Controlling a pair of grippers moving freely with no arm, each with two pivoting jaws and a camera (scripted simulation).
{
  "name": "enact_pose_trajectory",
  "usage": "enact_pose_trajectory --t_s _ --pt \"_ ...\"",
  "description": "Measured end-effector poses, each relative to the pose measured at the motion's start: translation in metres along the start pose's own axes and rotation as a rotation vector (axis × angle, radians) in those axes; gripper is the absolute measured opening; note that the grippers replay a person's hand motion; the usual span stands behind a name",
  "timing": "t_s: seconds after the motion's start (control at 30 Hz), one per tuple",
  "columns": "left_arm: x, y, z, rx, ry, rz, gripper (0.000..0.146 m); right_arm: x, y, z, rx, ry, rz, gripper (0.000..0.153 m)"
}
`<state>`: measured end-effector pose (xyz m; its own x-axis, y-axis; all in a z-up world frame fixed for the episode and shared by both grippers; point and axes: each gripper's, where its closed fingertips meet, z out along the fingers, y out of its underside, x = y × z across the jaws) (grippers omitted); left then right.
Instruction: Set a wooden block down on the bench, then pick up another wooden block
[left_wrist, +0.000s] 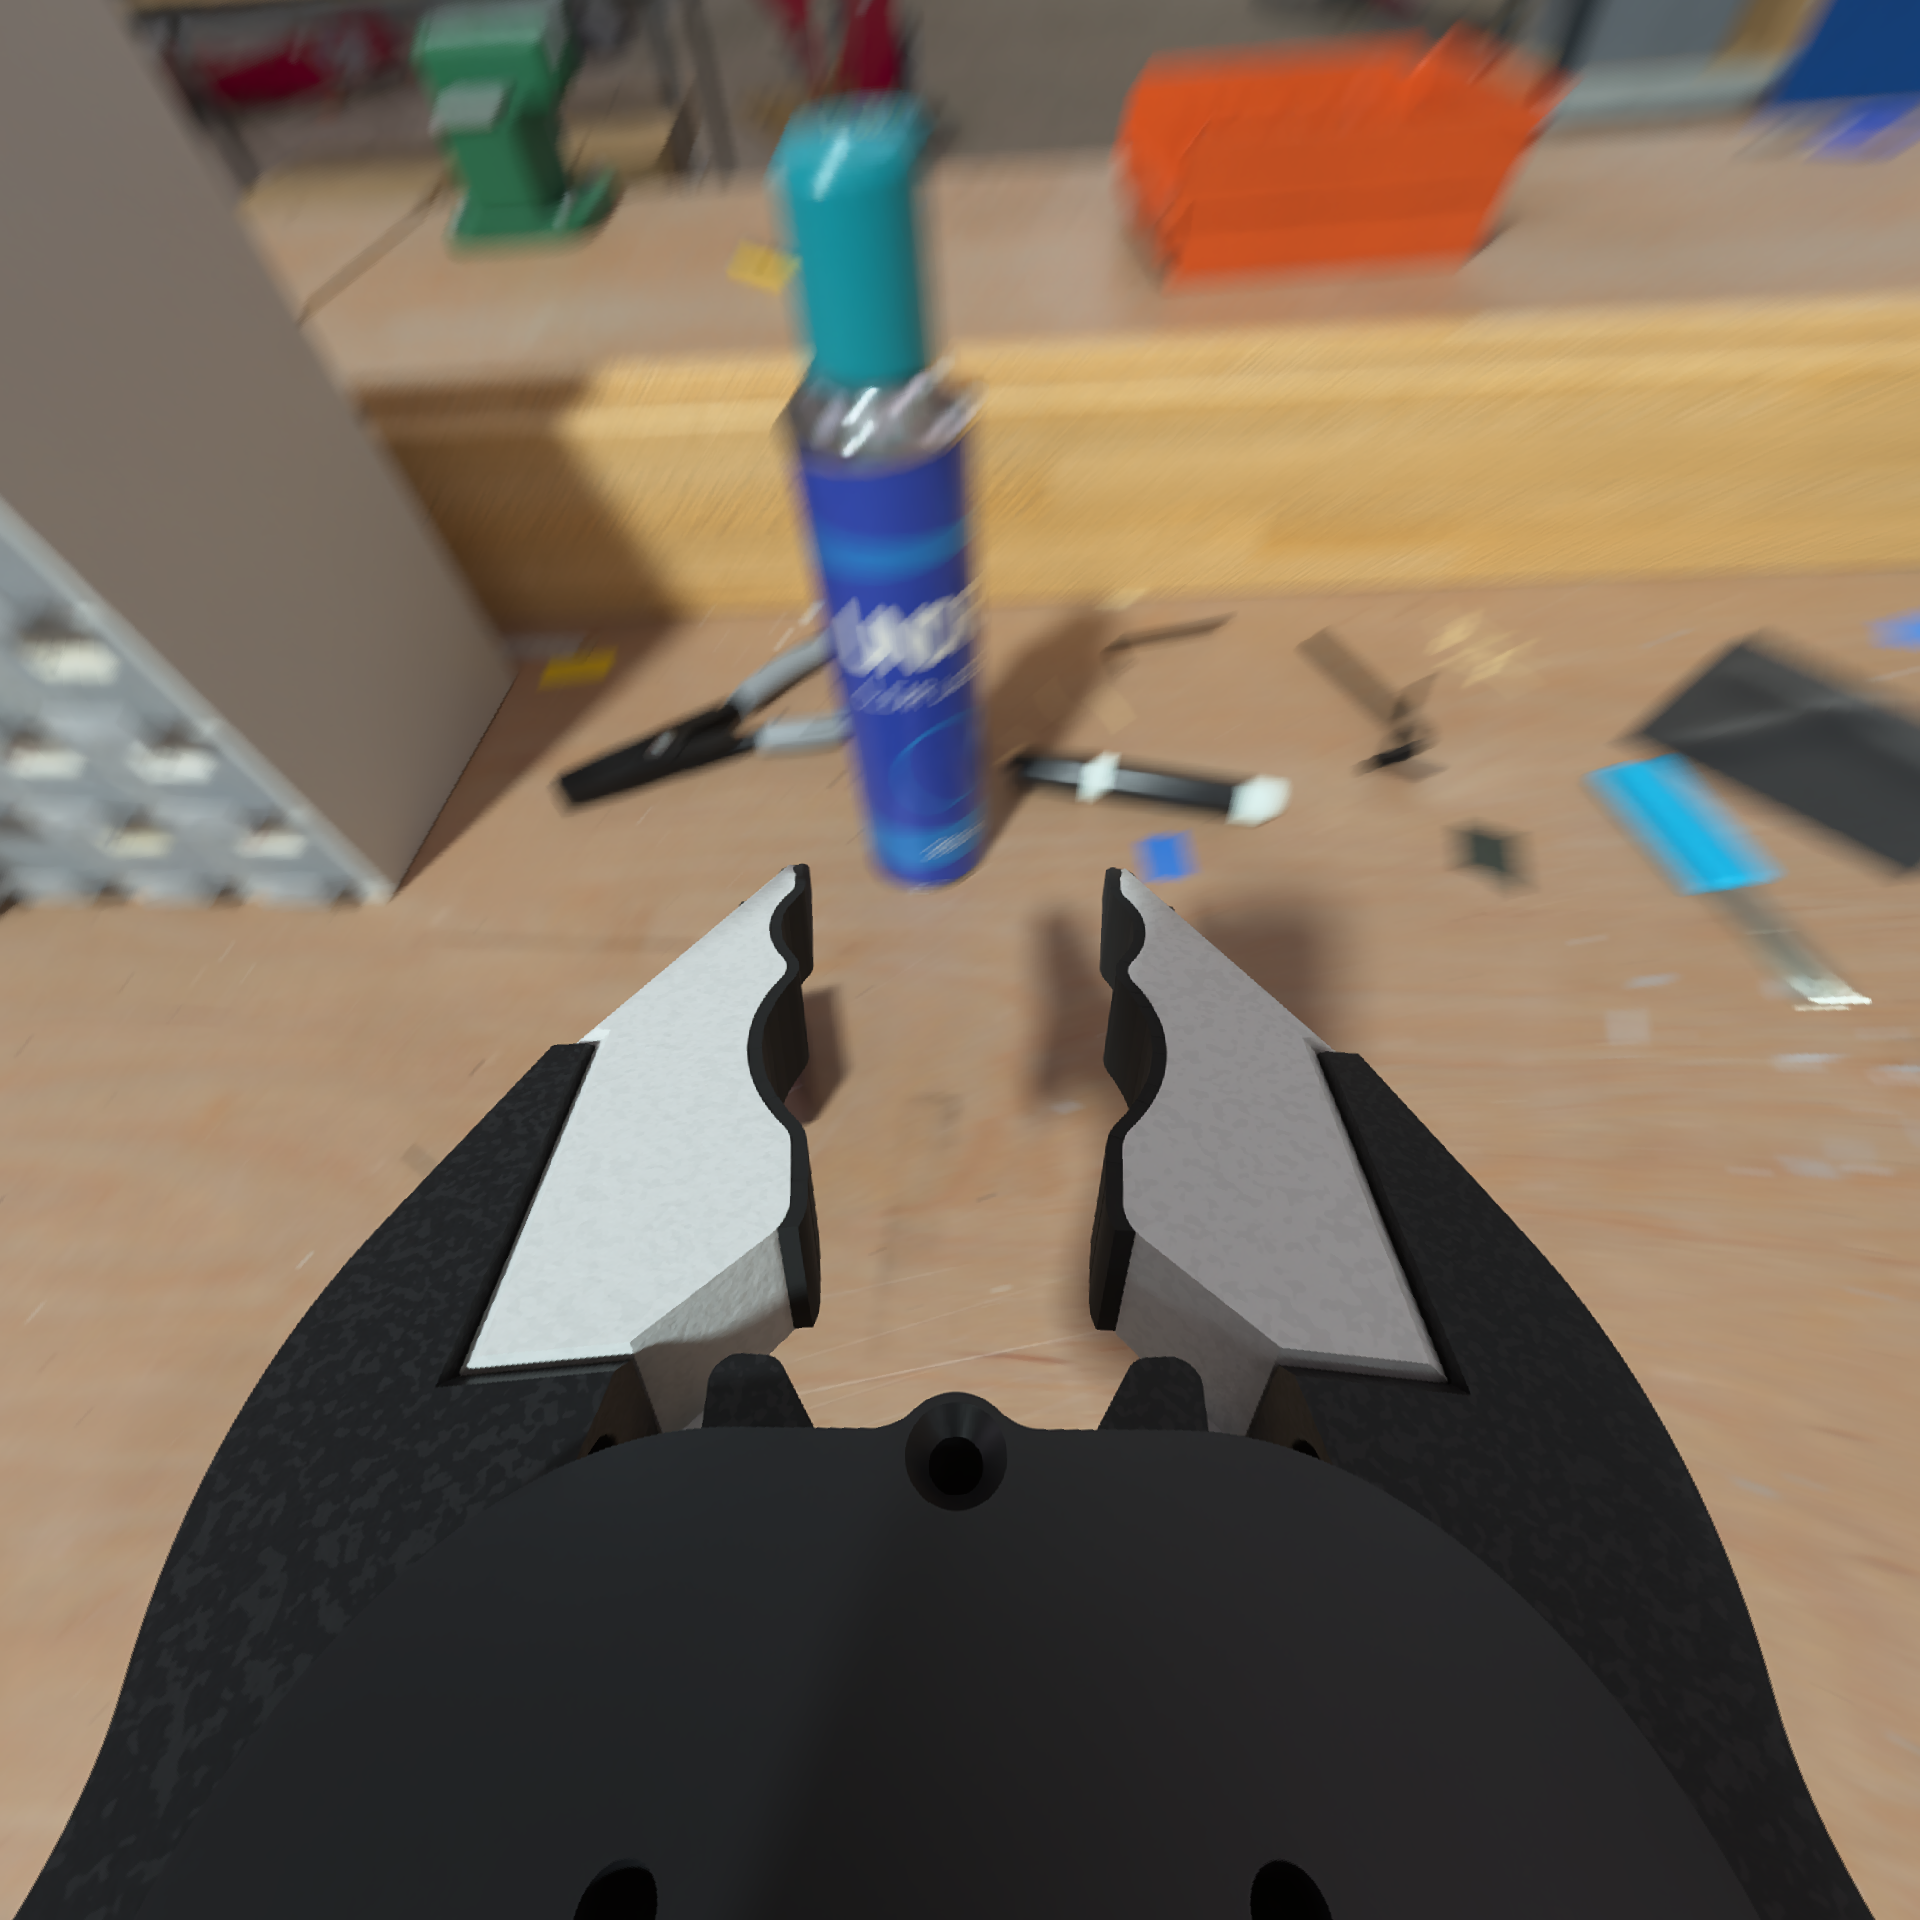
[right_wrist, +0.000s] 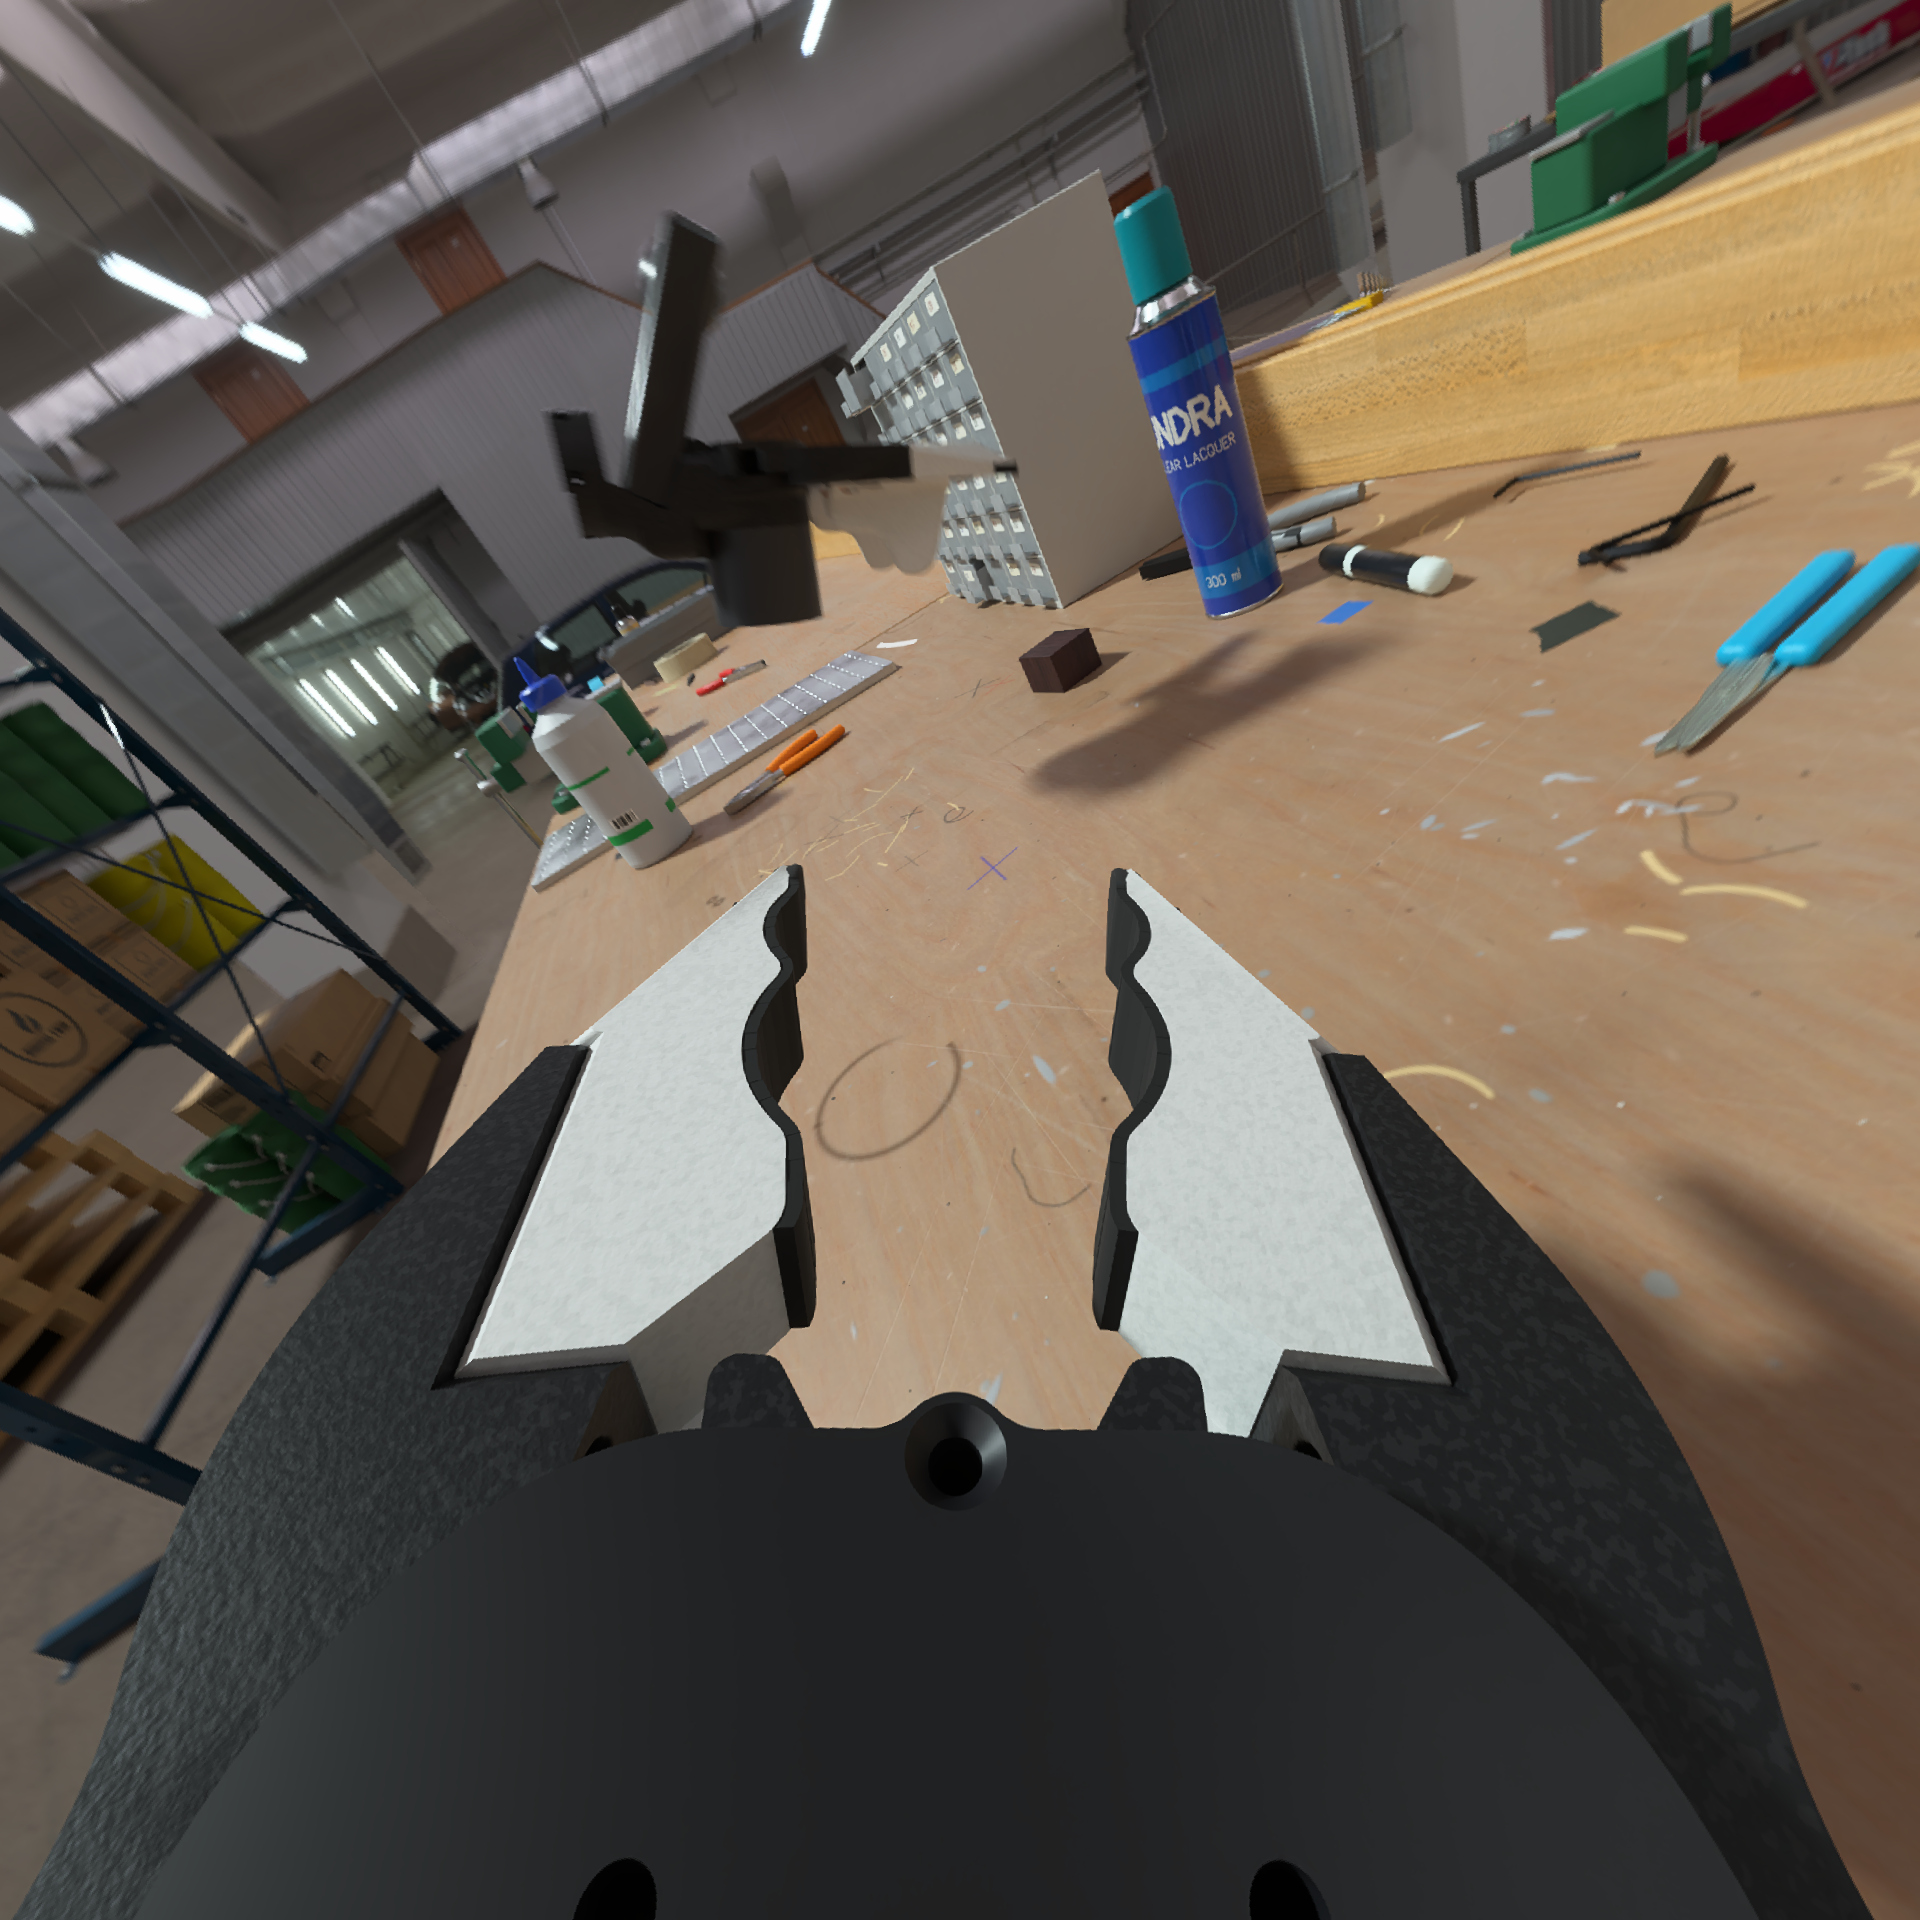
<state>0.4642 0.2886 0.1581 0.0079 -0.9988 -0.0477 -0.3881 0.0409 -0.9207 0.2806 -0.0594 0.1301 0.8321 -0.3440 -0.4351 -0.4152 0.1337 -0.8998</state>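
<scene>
Both tools are seen with their jaws spread and nothing held between them: the left gripper (left_wrist: 956, 883) is pointed along the bench (left_wrist: 312, 1091) toward a tall blue spray can (left_wrist: 904, 623) with a teal cap, and the right gripper (right_wrist: 956, 883) is aimed low across the same wooden top. Only one wooden block (right_wrist: 1059, 659) can be made out, a small dark cube lying on the bench in the right wrist view, near the spray can (right_wrist: 1195, 416) and a grey drawer cabinet (right_wrist: 997, 416); a second block cannot be found in either picture. The left gripper (right_wrist: 914, 530) is shown farther off in that view, hovering above the bench, well apart from the block. From here, the upright can could probably be knocked over by a careless sweep toward the block, since it stands close by; the left view is also blurred, so the aim may be misjudged. The bench is scratched, pencil-marked and strewn with shavings, a marker (right_wrist: 1387, 566), blue-handled files (right_wrist: 1787, 644), orange pliers (right_wrist: 784, 767) and a white glue bottle (right_wrist: 603, 769). A large workshop hall with strip lights and metal shelving (right_wrist: 156, 935) is seen beyond.
</scene>
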Motion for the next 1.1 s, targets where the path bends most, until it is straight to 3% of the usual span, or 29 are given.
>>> enact_pose_trajectory --t_s 0.13,0.37,0.5,0.63,0.73,0.87,0.97,1.1 --pt "-0.061 0.067 0.054 -0.290 -0.173 -0.047 0.056 0.005 0.003 0.000 0.046 -0.006 0.049 0.056" --pt "-0.078 0.124 0.086 -0.481 -0.228 -0.059 0.058 -0.001 0.009 0.009 0.024 0.017 -0.048 0.052" --pt "-0.076 0.120 0.085 -0.461 -0.198 -0.071 0.046 -0.001 0.014 0.014 0.011 0.006 -0.023 0.050" --pt "-0.065 0.067 0.061 -0.272 -0.125 -0.123 0.046 0.004 0.016 0.016 -0.002 0.022 -0.024 0.050" --pt "-0.014 0.006 0.030 -0.064 0.154 -0.253 0.046 0.010 0.012 0.015 0.007 0.065 -0.049 0.046" --pt "0.102 -0.058 -0.032 0.088 0.773 -0.487 0.046 0.019 -0.011 0.003 0.115 0.159 -0.146 0.040" --pt "0.187 -0.074 -0.081 0.061 1.215 -0.669 0.046 0.023 -0.031 -0.012 0.203 0.273 -0.286 0.054" --pt "0.272 -0.052 -0.116 -0.162 1.567 -0.936 0.046 0.024 -0.054 -0.035 0.295 0.457 -0.555 0.067"
